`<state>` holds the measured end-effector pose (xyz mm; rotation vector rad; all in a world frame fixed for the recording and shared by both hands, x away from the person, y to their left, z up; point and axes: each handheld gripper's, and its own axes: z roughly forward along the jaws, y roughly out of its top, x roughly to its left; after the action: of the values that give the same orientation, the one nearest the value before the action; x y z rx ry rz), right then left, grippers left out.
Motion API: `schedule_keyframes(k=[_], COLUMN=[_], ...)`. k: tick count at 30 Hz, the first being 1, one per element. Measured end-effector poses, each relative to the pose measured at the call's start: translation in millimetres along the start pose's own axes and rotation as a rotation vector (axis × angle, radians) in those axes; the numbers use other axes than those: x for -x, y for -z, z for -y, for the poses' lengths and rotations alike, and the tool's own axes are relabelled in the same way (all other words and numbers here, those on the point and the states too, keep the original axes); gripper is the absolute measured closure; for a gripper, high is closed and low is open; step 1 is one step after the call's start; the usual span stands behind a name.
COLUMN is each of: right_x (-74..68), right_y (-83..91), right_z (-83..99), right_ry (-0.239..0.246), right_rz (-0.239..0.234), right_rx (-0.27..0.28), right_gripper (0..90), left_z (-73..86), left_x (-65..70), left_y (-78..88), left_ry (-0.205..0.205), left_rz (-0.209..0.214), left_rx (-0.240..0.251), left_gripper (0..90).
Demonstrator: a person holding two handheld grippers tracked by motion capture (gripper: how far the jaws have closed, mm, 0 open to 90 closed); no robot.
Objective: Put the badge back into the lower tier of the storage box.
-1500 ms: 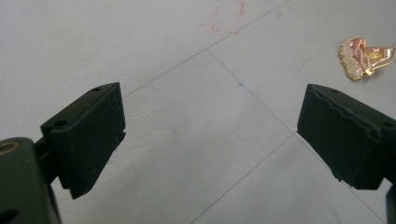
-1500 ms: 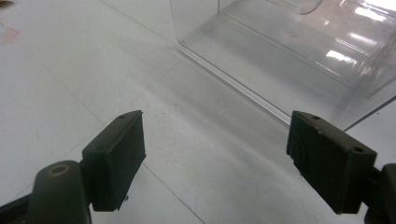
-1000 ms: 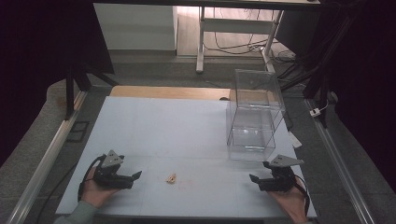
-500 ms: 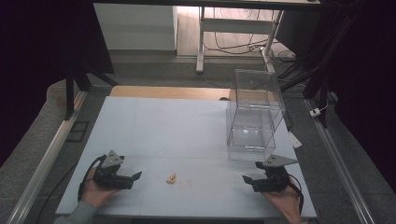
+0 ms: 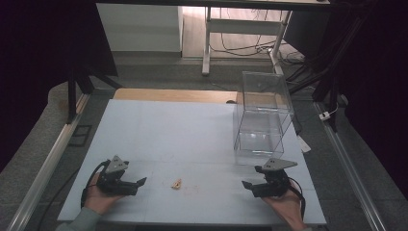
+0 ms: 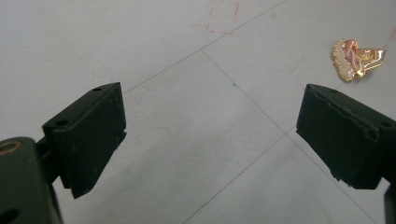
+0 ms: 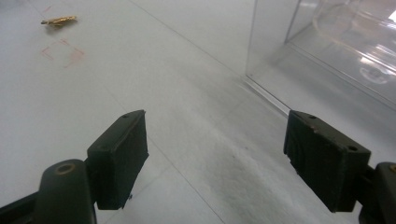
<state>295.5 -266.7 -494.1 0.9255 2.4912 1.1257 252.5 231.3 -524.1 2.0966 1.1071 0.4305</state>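
Both grippers sit low on the tabletop (image 5: 192, 130), near its front edge. The left gripper (image 5: 136, 184) has its jaws spread wide, nothing between them. The right gripper (image 5: 250, 185) is just as wide open and just as empty. Between the two lies the small gold piece (image 5: 177, 183), flat on the tabletop, apart from both. The clear box (image 5: 262, 115) stands upright just beyond the right gripper.

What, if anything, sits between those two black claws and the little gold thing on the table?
Nothing visible does. The small gold piece lies on bare table between the left gripper and the right gripper, both open. The clear box stands farther back, off to the right gripper's side.
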Motion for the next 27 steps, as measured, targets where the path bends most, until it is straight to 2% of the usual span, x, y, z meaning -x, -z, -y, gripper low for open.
schedule_keyframes(k=[27], right_x=[-29.4], right_y=[-34.4], right_z=[-33.7], right_ry=[0.081], right_rz=[-0.079], right_rx=[-0.034], right_gripper=[22.7], left_z=[0.5], left_x=[0.4], left_y=[-1.8], left_ry=[-0.002], left_rz=[0.003], left_rx=[-0.012], left_gripper=[8.3])
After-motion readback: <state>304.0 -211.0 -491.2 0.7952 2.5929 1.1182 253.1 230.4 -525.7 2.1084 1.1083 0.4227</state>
